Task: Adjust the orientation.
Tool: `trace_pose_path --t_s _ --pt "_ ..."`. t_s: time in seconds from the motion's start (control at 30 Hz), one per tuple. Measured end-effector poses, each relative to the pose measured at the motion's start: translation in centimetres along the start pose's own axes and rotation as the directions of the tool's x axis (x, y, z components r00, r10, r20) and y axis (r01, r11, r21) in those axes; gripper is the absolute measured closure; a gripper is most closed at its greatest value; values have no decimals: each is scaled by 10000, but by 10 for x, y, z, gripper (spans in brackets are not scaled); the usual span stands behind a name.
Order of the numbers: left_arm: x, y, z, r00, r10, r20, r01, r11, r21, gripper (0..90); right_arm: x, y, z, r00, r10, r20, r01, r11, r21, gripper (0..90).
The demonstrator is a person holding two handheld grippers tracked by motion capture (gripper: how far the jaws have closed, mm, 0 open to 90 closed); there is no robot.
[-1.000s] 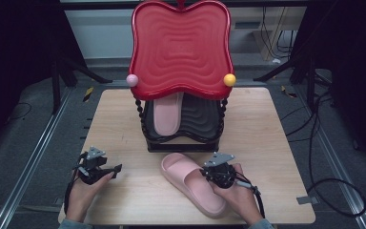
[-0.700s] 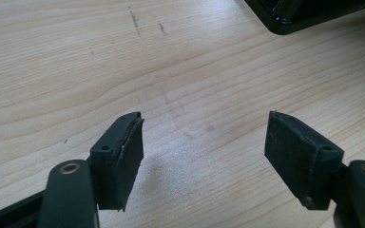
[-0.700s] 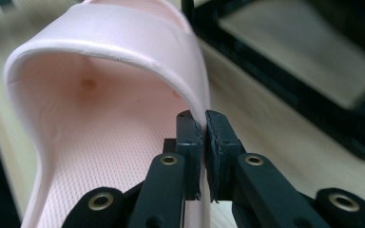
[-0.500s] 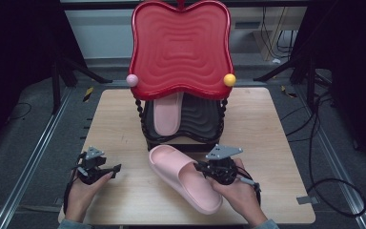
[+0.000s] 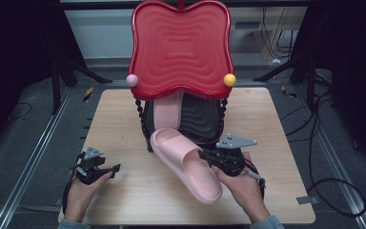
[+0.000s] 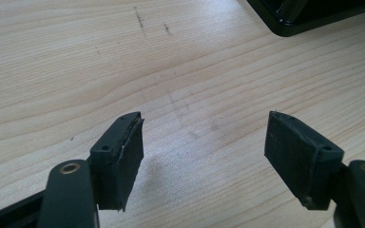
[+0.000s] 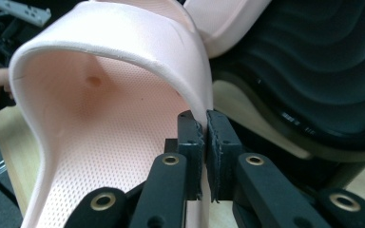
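A pink slipper [image 5: 183,162] hangs tilted above the wooden table [image 5: 124,119], its toe raised toward the rack. My right gripper [image 5: 205,156] is shut on the slipper's side edge; in the right gripper view the pads [image 7: 205,142] pinch the thin rim of the slipper [image 7: 104,99]. A second pink slipper [image 5: 167,110] lies on the black lower shelf [image 5: 201,119] of the rack. My left gripper [image 5: 114,168] rests at the table's front left, jaws open with nothing between them [image 6: 204,156].
A two-tier rack stands at the table's middle back, with a red wavy top tray [image 5: 181,47], a pink ball [image 5: 132,80] and a yellow ball [image 5: 229,79] on its posts. Cables lie on the floor at right. Bare wood lies under the left gripper.
My right gripper has lifted the pink slipper off the table and carried it toward the rack, toe tipping up. The left gripper has stayed put.
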State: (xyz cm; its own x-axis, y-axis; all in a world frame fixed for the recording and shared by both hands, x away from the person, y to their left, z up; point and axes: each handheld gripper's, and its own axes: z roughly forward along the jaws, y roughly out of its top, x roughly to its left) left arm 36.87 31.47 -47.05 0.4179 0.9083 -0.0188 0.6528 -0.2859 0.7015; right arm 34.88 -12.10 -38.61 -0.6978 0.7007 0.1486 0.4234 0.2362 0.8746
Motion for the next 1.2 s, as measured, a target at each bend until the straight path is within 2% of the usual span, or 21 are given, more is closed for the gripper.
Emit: trace_pose_path --t_s 0.43,0.7,0.8,0.83,0.87,0.9,0.93,0.97,1.0,1.03,1.07,1.2 --pt "0 0 0 10000 -14 29 14 10000 -8 287 1 16 -14 9997 -145 191 151 9993 -343 856" --pt "-1 0 0 10000 -8 75 8 10000 -39 287 -2 25 -17 9965 -12 839 62 9982 -601 855" --pt "0 0 0 10000 -20 67 20 10000 -14 286 -7 26 -17 9923 230 1215 -138 9971 -754 855" --pt "0 0 0 10000 -20 67 20 10000 -14 287 -7 26 -17 9923 230 1215 -138 9971 -754 855" --pt "0 0 -1 10000 -20 65 20 10000 -15 287 -8 25 -15 9890 365 1432 -243 9960 -863 855" --pt "0 0 -1 10000 -20 65 20 10000 -15 286 -8 25 -15 9890 365 1432 -243 9960 -863 855" --pt "0 0 -1 10000 -31 61 32 10000 -28 286 -10 24 -13 9853 600 1602 -445 9941 -988 855" --pt "0 0 -1 10000 -31 61 32 10000 -28 287 -10 24 -13 9853 600 1602 -445 9941 -988 855" --pt "0 0 -2 10000 -31 56 31 10000 -39 286 -12 23 -11 9809 732 1805 -533 9922 -1128 855" --pt "0 0 -2 10000 -31 56 31 10000 -39 287 -12 23 -11 9809 732 1805 -533 9922 -1128 855" --pt "1 0 -1 10000 -52 57 52 10000 -55 286 -13 22 -9 9769 899 1937 -658 9896 -1277 855" --pt "1 -1 -1 10000 -81 52 82 10000 -53 286 -14 21 -7 9704 1129 2133 -808 9848 -1537 855"
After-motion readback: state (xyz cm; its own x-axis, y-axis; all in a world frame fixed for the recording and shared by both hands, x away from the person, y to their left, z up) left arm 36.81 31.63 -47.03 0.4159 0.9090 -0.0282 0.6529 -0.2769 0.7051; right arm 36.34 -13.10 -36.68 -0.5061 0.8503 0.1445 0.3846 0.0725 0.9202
